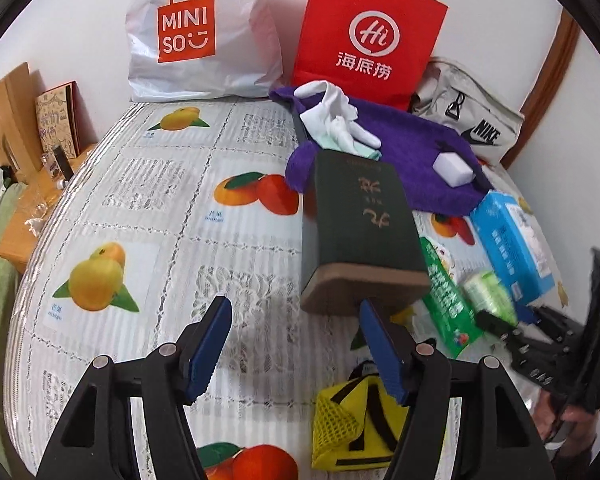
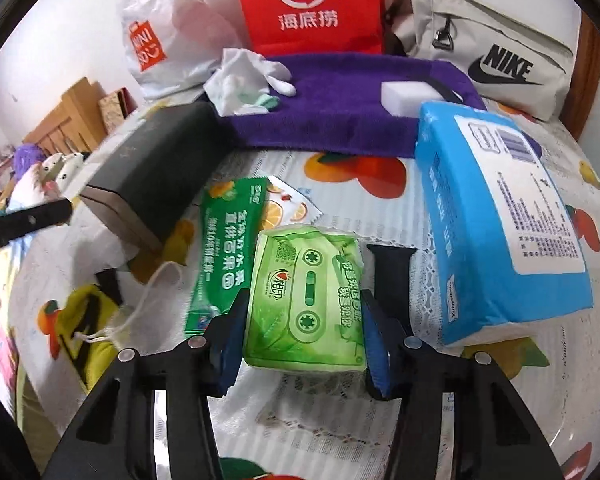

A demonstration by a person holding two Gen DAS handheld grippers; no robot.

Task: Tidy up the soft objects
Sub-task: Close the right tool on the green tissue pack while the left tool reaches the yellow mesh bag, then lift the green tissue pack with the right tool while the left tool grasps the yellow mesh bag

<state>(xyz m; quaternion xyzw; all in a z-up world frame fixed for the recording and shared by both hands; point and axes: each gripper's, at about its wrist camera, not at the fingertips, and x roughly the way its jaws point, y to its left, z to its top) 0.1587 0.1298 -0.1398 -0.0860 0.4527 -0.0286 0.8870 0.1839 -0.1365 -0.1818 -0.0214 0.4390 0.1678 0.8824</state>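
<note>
The green tissue pack [image 2: 306, 300] lies flat on the fruit-printed bed cover [image 2: 340, 208], between the green sachet [image 2: 224, 256] on one side and the large blue tissue pack [image 2: 500, 232] on the other. It is bracketed by the right claw [image 2: 304, 336], whose blue pads stand at the pack's two long edges, about half open. The left pad appears to touch the wrapper; whether the right pad presses on it cannot be told, so a firm hold is not yet shown.

The step in hand is judged to be the pick-up of this pack. It is best done with the pads centred along the pack's length and closed gently, since the soft wrapper will buckle and may slip if squeezed near one end. The lift should be kept straight up so that the sachet is not dragged along.

The left claw [image 1: 296, 344] hangs partly open and empty over the cover, near a dark green book [image 1: 360, 216] that is propped on end. Behind, a purple towel [image 1: 412, 152] carries a white sponge block [image 1: 454, 168] and white gloves [image 1: 336, 116].
</note>
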